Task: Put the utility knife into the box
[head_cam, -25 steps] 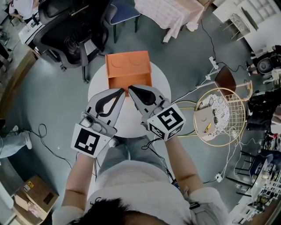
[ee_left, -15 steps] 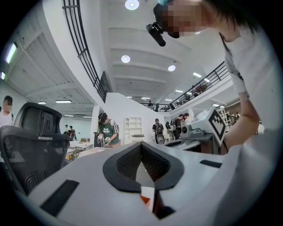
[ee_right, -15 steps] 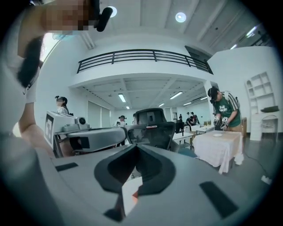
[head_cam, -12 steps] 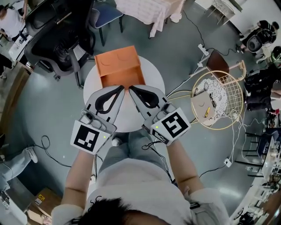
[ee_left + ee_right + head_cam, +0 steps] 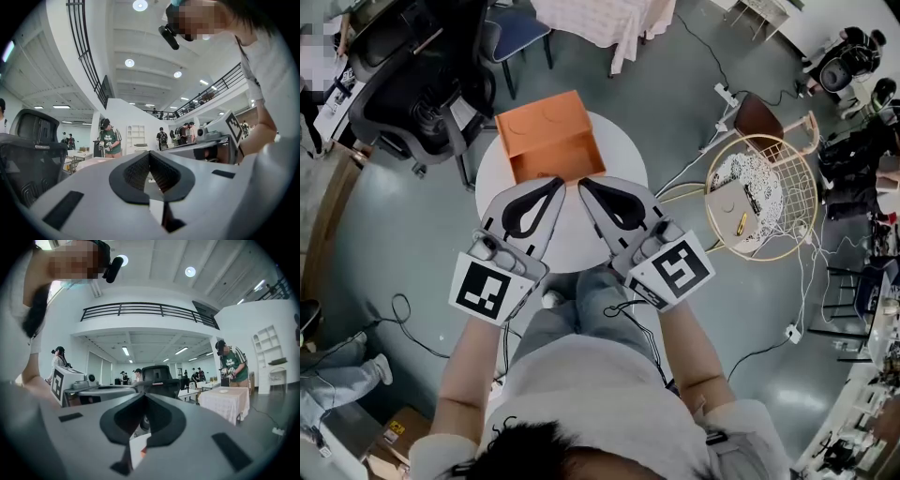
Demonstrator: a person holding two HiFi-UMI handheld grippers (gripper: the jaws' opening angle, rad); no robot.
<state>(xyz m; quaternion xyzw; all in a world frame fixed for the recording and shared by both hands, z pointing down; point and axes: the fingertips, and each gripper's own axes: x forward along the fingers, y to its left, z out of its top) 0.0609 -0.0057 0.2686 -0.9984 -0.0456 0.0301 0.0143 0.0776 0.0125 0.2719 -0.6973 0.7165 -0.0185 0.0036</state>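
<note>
An orange box [image 5: 547, 141] stands open at the far side of a small round white table [image 5: 565, 246]. My left gripper [image 5: 559, 182] and right gripper [image 5: 583, 185] are held side by side over the table, their tips close together just short of the box's near edge. Both are shut with nothing between the fingers, as the left gripper view [image 5: 149, 153] and the right gripper view [image 5: 143, 394] also show. No utility knife lies on the table. A small yellow object [image 5: 742, 223] lies in a wire basket chair [image 5: 802, 195] to the right; I cannot tell what it is.
A black office chair [image 5: 412, 84] stands behind the table on the left, and a cloth-covered table [image 5: 605, 19] farther back. Cables [image 5: 684, 173] run over the floor on the right. A cardboard box [image 5: 389, 441] sits at the lower left. People stand in the background.
The head view has swung, so the box and table sit further left and up in the picture. Both grippers hold the same pose, shut, near the box.
</note>
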